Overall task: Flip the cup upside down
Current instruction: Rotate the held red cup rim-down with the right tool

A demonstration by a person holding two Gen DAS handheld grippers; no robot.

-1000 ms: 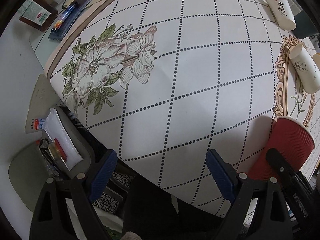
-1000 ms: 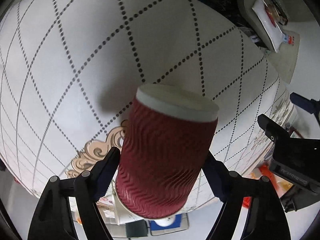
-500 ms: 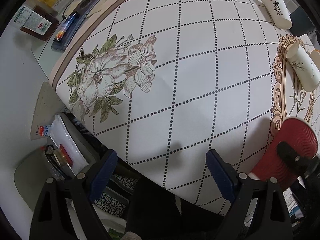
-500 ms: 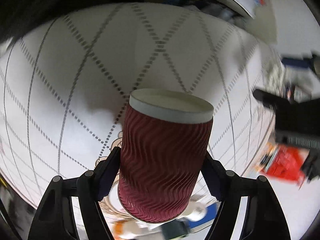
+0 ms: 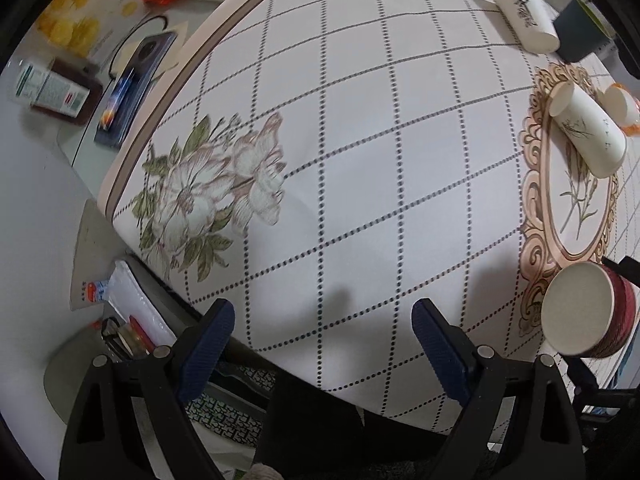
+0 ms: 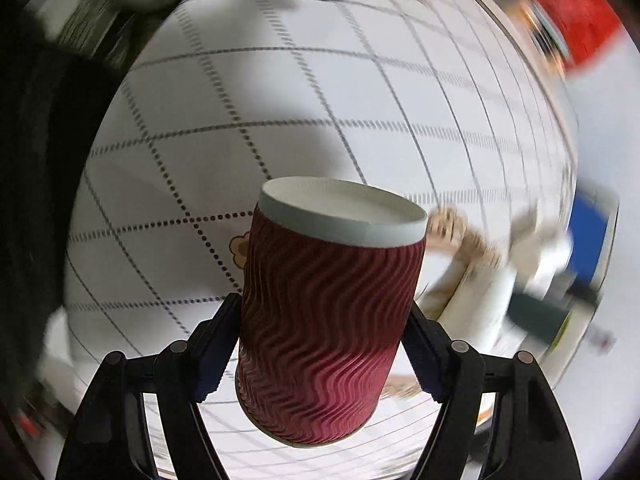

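My right gripper (image 6: 324,344) is shut on a dark red ribbed paper cup (image 6: 324,320) and holds it in the air over the tablecloth, its white base end pointing away from the camera. In the left wrist view the same cup (image 5: 588,312) shows at the lower right, tipped on its side in mid-air with its white round end facing the camera. My left gripper (image 5: 324,328) is open and empty above the near edge of the table. The right wrist view is blurred by motion.
A white checked tablecloth (image 5: 360,120) with a flower print covers the table. Two white paper cups (image 5: 524,16) (image 5: 588,132) lie on their sides at the far right. A phone (image 5: 132,80) and boxes (image 5: 52,88) lie on a surface to the left.
The right gripper has rotated with the red cup, turning it from upright to lying sideways in the air. The left gripper has stayed open and drifted slightly.
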